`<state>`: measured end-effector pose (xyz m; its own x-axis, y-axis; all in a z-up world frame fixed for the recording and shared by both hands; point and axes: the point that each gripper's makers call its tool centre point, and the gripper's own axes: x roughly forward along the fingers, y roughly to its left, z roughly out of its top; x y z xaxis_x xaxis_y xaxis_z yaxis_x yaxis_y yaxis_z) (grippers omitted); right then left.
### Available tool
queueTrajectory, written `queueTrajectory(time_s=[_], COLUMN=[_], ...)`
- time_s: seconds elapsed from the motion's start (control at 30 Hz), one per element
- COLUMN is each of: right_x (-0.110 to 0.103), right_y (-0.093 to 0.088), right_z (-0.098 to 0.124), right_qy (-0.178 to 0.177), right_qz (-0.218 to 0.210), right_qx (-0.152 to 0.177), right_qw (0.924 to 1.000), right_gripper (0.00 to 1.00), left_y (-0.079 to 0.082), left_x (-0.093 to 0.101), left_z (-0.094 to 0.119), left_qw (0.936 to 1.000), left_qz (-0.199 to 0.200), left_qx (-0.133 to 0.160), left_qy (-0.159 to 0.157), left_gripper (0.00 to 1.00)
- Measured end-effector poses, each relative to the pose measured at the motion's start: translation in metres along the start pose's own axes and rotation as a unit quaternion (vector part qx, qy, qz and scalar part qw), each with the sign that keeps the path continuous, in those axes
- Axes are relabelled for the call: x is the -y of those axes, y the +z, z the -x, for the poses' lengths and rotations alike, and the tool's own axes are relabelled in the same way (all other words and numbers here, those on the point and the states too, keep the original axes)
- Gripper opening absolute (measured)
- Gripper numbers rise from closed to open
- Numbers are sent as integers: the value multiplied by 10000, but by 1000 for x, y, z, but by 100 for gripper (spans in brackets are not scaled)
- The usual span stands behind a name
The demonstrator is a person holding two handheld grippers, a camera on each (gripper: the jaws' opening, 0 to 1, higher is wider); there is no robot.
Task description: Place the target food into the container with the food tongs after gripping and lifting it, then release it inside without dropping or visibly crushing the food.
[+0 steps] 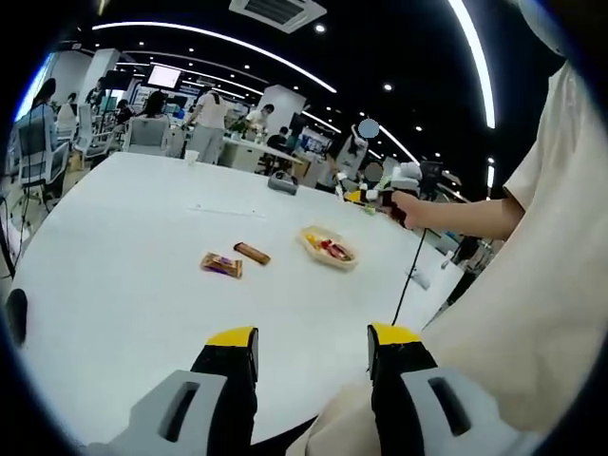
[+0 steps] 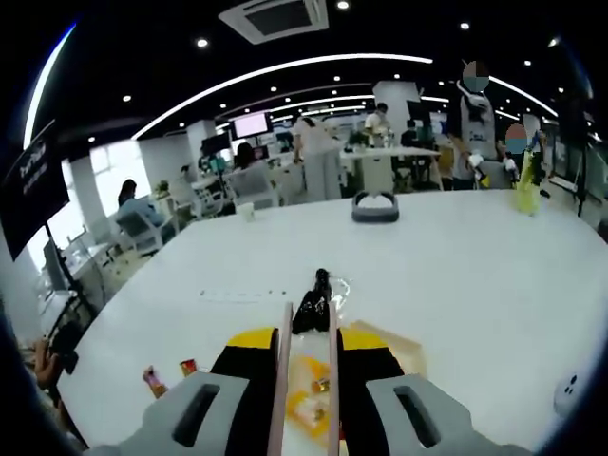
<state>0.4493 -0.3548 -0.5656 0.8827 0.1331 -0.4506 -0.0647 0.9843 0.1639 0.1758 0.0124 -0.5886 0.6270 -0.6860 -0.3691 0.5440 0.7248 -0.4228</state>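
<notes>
right claw [image 2: 311, 356] clamps tongs [image 2: 309, 370] | left claw [image 1: 313, 347] wide, empty

Item count, left gripper view:
- Wrapped snack bars on table [image 1: 123, 285]: 2 — purple-wrapped bar [image 1: 221, 265], brown-wrapped bar [image 1: 252, 253].
- Clear food container [image 1: 328, 247]: 1, w/ red/yellow contents; qty of pieces inside cannot be determined.
- Paper cup [image 1: 191, 157]: 1, far edge.
- Grey headset-like object [image 1: 282, 181]: 1.

Right gripper view:
- Food tongs [image 2: 307, 375]: 1 pair, 2 arms.
- Small wrapped items at near left table edge: 2 [image 2: 153, 380], [image 2: 188, 367].
- Ceiling AC vent [image 2: 275, 18]: 1.
</notes>
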Motion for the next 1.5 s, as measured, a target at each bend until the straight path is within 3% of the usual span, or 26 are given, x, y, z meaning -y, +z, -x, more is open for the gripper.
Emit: queueTrajectory(time_s=[0.6,1.2,1.5], right_x=[-10,-12,-9], right_y=[-4,0,0], right_z=[1,4,9], right_qy=[51,75,53], right_qz=[63,76,59], right_qx=[-128,-100,-68], right_qw=[9999,9999,9999], right_gripper=[23,23,23], left_y=[-6,-2,-5], left_x=[-4,-3,0], left_z=[8,8,7], left_qw=[9997,9996,9999], left_qz=[148,111,42], left_qx=[153,234,139], left_qy=[148,111,29], left_gripper=[46,46,46])
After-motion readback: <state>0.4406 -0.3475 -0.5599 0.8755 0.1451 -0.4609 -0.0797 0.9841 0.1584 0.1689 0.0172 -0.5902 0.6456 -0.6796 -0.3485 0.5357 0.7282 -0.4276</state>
